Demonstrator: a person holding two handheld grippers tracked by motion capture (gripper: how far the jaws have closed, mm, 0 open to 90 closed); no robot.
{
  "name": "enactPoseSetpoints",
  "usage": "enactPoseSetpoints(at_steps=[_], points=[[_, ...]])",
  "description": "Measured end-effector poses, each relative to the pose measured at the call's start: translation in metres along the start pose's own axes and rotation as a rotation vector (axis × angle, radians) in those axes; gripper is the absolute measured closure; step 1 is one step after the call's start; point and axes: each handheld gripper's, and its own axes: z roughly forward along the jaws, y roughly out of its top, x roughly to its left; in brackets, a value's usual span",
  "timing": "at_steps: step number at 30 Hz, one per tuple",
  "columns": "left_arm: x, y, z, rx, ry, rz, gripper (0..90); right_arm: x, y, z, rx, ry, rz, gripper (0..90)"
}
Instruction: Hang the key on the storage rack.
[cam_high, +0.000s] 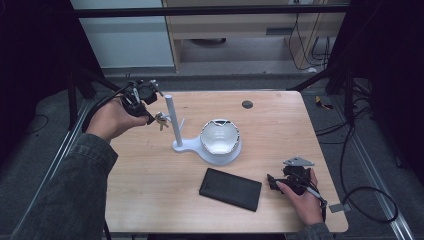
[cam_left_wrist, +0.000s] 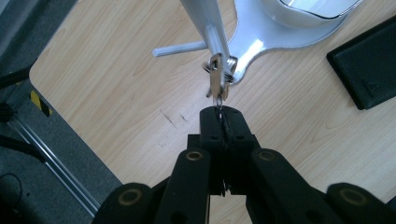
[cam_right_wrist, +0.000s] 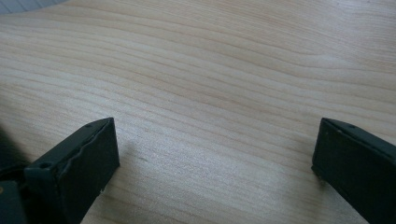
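On a light wooden table (cam_high: 150, 200), seen from above, a person works with a black two-jaw gripper in each hand. At about ten o'clock from the table's middle, the left gripper (cam_high: 150, 119) is held up off the surface, its jaws pressed together on a small bunch of keys (cam_high: 161, 120). The keys hang just beside, and seem to touch, the upright post of a white stand (cam_high: 170, 120), near a short peg that sticks out from the post. In the left gripper view the left gripper (cam_left_wrist: 220, 122) points along the table, the keys (cam_left_wrist: 216, 81) pinched at their lower end between the closed jaws, the ring end up against the white stand (cam_left_wrist: 205, 23).

The stand's flat base spreads toward three o'clock into a round dish, and a white bowl (cam_high: 220, 136) with a dark rim sits in it, close to the table's centre. At about five o'clock from the bowl, well apart from it, a flat black rectangular case (cam_high: 230, 189) lies on the wood at a slight angle.

At four o'clock, near the table's edge, the right gripper (cam_high: 272, 182) rests low, just beside the case's short end, a grey three-cornered plate on top. In the right gripper view the right gripper (cam_right_wrist: 215, 158) has its jaws spread wide with bare wood grain between them, holding nothing.

A small dark round disc (cam_high: 247, 104) sits at the far edge, around one o'clock.
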Motion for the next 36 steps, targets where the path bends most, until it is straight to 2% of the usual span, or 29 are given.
enactPoseSetpoints(at_steps=[4, 6, 7, 12, 18, 19, 21, 22, 23, 27, 29, 30, 31, 36], points=[[0.0, -0.001, -0.004, 0.001, 0.002, 0.0, 88.8, 0.0, 0.0, 0.0, 0.0, 0.0, 0.002, 0.6], [0.002, 0.0, -0.004, -0.021, 0.024, -0.016, 89.0, 0.001, 0.0, 0.0, 0.001, 0.0, 0.001, 0.6], [0.002, 0.001, -0.003, -0.017, 0.013, -0.016, 89.0, 0.001, 0.0, 0.0, 0.003, 0.0, -0.002, 0.6], [0.001, 0.002, -0.002, -0.02, 0.035, -0.017, 89.1, 0.001, 0.0, 0.0, 0.002, 0.001, -0.002, 0.6], [0.003, 0.0, -0.009, -0.051, 0.023, -0.03, 89.4, 0.001, 0.0, 0.0, 0.003, 0.001, -0.005, 0.6], [0.003, 0.0, -0.01, -0.063, 0.033, -0.036, 89.4, 0.001, 0.0, 0.0, 0.003, 0.001, -0.005, 0.6], [0.001, 0.002, -0.01, -0.062, 0.028, -0.029, 89.5, 0.001, 0.0, 0.0, 0.003, 0.001, -0.005, 0.6], [0.0, 0.002, -0.01, -0.059, 0.044, -0.027, 89.5, 0.001, 0.0, 0.0, 0.003, 0.001, -0.005, 0.6], [-0.001, 0.003, -0.01, -0.054, 0.034, -0.02, 89.5, 0.001, 0.0, 0.0, 0.003, 0.001, -0.005, 0.6], [-0.002, 0.005, -0.01, -0.059, 0.056, -0.02, 89.6, 0.001, 0.0, 0.0, 0.003, 0.002, -0.006, 0.6], [-0.002, 0.006, -0.011, -0.072, 0.034, -0.021, 89.6, 0.001, 0.0, 0.0, 0.003, 0.002, -0.006, 0.6], [-0.003, 0.007, -0.012, -0.077, 0.044, -0.027, 89.6, 0.001, 0.0, 0.0, 0.003, 0.002, -0.006, 0.6], [-0.004, 0.009, -0.011, -0.069, 0.035, -0.019, 89.6, 0.001, 0.0, 0.0, 0.003, 0.002, -0.007, 0.6], [-0.009, 0.016, -0.004, -0.059, 0.067, -0.008, 89.3, 0.001, 0.0, 0.0, 0.001, 0.003, -0.006, 0.6]])
